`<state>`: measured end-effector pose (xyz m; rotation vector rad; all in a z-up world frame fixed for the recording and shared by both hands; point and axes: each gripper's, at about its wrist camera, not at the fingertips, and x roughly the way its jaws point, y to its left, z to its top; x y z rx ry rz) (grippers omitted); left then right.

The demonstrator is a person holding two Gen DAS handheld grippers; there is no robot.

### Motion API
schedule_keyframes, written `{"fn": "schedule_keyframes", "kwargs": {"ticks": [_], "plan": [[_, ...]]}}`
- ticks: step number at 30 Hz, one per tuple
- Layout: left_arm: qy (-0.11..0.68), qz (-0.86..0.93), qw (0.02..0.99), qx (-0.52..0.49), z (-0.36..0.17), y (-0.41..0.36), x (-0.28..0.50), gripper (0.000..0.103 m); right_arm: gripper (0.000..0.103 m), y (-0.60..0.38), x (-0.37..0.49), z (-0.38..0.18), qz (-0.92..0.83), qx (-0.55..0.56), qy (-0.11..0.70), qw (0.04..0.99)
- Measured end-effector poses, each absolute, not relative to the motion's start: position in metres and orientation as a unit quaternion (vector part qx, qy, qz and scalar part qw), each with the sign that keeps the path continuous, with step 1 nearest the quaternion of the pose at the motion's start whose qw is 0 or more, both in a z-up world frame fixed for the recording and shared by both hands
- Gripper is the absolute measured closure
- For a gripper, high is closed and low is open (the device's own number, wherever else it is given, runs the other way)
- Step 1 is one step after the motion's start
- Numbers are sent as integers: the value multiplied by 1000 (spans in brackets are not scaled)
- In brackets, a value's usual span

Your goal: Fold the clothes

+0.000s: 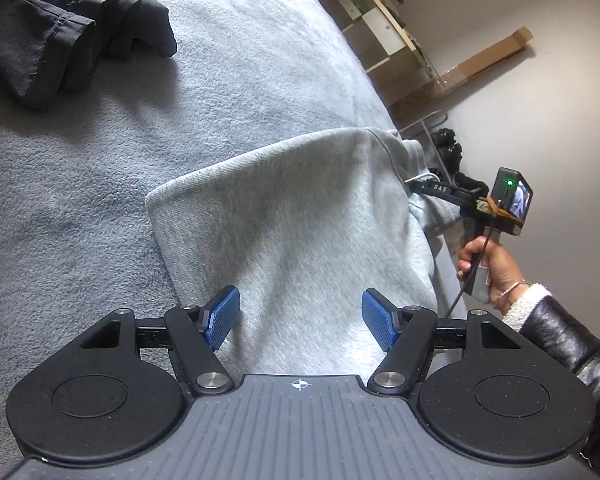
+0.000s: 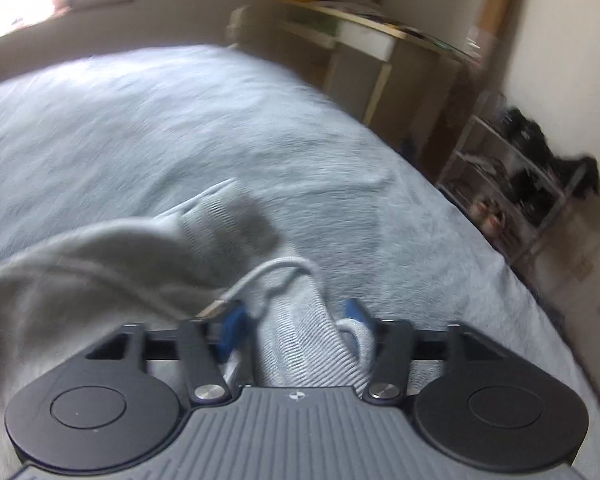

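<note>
In the left wrist view, the left gripper hovered with its blue pads set wide apart and nothing between them. The grey sweatshirt lay folded on the bed just ahead of and beneath the fingers, its edge running toward the bed's right side. There the right gripper met the garment's far corner, carried by a hand in a black sleeve with a fleecy cuff. A pile of dark clothes sat well apart at the upper left. The grey blanket covered the bed; a pale wooden shelf and a cardboard box stood by the wall.

In the blurred right wrist view, the right gripper had its fingers spread, with a ribbed part of the sweatshirt and its drawstring lying loosely between them. The rest of the sweatshirt bunched to the left. The blanket stretched ahead; a desk and a metal rack lined the wall.
</note>
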<state>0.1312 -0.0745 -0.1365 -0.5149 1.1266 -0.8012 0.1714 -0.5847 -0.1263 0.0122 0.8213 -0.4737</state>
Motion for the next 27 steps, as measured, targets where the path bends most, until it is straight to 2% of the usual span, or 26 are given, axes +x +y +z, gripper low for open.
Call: {"fn": "schedule_keyframes", "kwargs": {"ticks": [9,15,19,24,27], "plan": [[494,-346,753,-262,-134,-60,132,35,30,-673,82,-91,-331,240,290,865],[489,-320,761,-281,-134,-41,132,34,28,-665,9,-89,-222,433,246,838],[487,-304,766,-289,-137,-28,128,34,17,-630,-28,-104,-129,556,253,781],[501,-299,751,-310,-148,-24,125,34,14,-573,-64,-149,-50,664,311,678],[505,-301,746,-312,-154,-25,124,34,12,-531,-75,-166,-12,671,357,649]]}}
